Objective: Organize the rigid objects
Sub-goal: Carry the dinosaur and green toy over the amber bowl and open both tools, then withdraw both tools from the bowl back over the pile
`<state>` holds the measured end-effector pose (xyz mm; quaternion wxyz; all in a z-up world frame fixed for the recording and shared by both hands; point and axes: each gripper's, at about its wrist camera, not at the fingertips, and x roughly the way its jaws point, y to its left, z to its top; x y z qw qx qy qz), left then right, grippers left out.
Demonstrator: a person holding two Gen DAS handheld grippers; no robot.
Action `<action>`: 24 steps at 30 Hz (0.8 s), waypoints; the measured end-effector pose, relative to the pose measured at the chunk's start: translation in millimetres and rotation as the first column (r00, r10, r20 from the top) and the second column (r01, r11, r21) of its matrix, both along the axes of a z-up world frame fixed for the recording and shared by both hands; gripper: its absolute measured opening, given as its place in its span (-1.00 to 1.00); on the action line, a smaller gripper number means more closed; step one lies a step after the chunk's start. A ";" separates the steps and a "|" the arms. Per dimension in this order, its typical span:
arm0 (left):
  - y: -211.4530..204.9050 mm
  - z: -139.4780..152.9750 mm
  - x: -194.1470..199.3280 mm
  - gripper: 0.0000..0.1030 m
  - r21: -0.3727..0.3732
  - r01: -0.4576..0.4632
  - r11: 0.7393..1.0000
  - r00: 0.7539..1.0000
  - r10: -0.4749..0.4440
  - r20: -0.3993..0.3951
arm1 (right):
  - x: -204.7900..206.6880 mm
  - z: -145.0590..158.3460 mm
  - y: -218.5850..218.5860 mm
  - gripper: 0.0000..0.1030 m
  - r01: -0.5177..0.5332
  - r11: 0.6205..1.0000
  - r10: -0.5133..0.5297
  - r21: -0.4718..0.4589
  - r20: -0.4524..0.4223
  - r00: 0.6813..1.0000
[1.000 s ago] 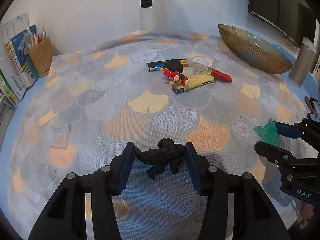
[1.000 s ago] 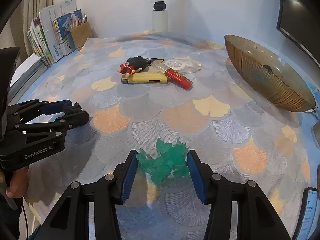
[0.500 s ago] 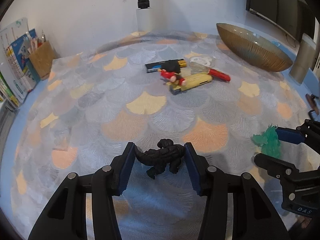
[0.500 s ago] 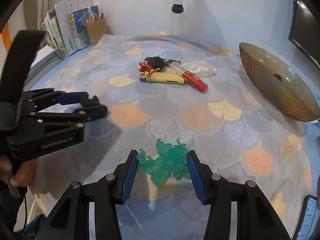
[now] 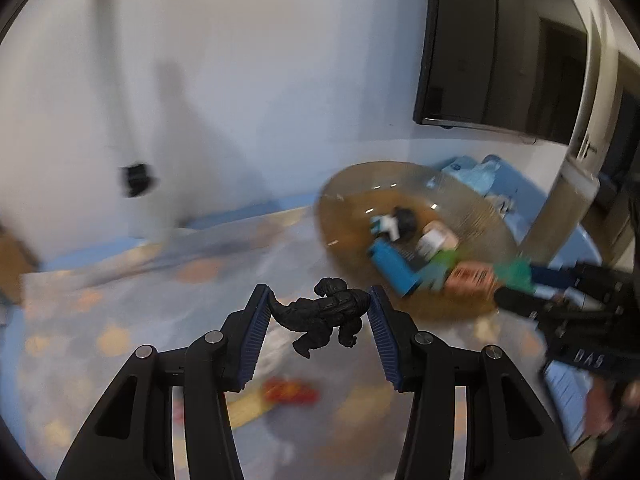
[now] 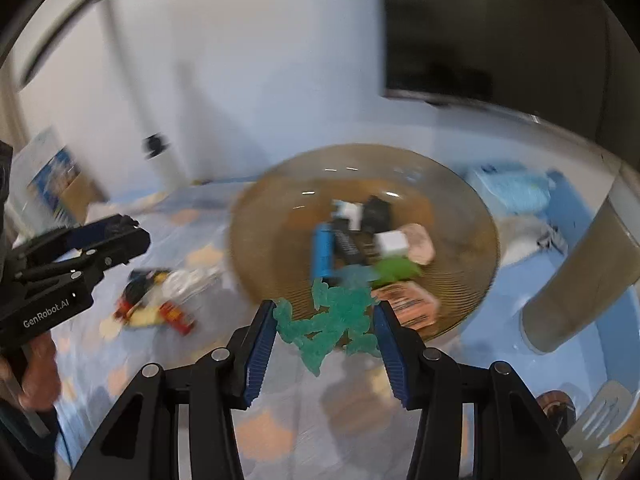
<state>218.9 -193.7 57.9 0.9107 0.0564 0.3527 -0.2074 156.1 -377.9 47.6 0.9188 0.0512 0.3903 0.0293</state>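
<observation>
My left gripper [image 5: 318, 312] is shut on a black dinosaur figure [image 5: 324, 314], held in the air above the patterned tablecloth. My right gripper [image 6: 326, 322] is shut on a green translucent dinosaur figure [image 6: 332, 316], raised just before the near rim of the wide brown bowl [image 6: 272, 200]. The bowl holds several small items, among them a blue cylinder [image 6: 322, 250] and an orange box [image 6: 408, 304]. In the left wrist view the bowl [image 5: 344, 200] lies ahead to the right, with the right gripper [image 5: 516, 284] and its green figure at its near edge. Both views are blurred.
A heap of small things with a red piece [image 6: 176, 314] stays on the cloth left of the bowl. A grey upright cylinder [image 6: 584, 280] stands right of the bowl. A dark screen [image 5: 500, 48] hangs on the wall. A hand [image 6: 36, 364] holds the left gripper [image 6: 116, 236].
Both grippers have lifted off the cloth with their figures and swung toward the bowl, which now shows its contents from above. The heap of small things has slid low in both views.
</observation>
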 end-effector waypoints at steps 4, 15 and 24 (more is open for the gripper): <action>-31.5 -15.8 22.7 -0.10 -0.005 0.018 1.000 0.999 -0.018 -0.046 | 20.8 -9.0 -17.8 -0.05 -0.013 0.999 0.015 0.046 -0.060 0.998; -29.7 -18.4 20.0 0.40 -0.036 0.005 0.999 0.999 -0.007 -0.045 | 22.5 -1.8 -36.6 0.24 0.026 0.998 -0.024 0.058 -0.042 0.999; 72.5 11.4 -21.2 0.40 -0.090 -0.141 0.986 0.990 0.142 0.007 | -13.3 25.5 14.6 0.27 -0.078 0.993 0.075 0.093 0.030 0.997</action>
